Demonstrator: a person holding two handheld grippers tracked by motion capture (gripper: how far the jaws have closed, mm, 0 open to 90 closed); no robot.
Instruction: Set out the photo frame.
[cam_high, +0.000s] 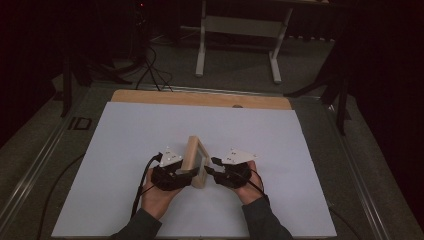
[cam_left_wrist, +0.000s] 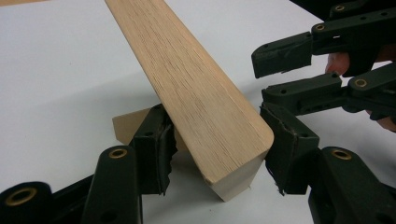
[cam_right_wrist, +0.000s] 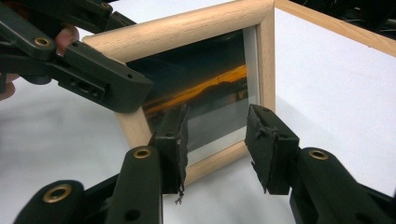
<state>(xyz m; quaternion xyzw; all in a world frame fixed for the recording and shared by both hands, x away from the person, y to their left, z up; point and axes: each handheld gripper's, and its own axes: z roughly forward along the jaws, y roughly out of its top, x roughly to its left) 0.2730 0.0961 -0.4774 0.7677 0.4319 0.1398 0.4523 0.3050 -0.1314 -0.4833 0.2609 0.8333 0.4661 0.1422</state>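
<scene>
Forearms in dark sleeves are coming in from the bottom edge of the high view, each hand gripping 1 black tool. Beyond them, the white board is covering most of the table, with a strip of bare wood along its far edge. Standing upright on that board, near its middle and between the 2 hands, is the wooden picture frame, its glass side facing the person's right. The left gripper is reaching in from the left, its jaws straddling the frame's near upright edge; in the left gripper view the frame is sitting between the 2 pads, the right pad lying against the wood's corner and the left pad close beside the other face, though whether they are pressing is hard to say. The right gripper is pointing at the glass from the other side; in the right gripper view its jaws are standing partly open in front of the frame's lower rail, holding nothing, with the left gripper over the frame's corner.
</scene>
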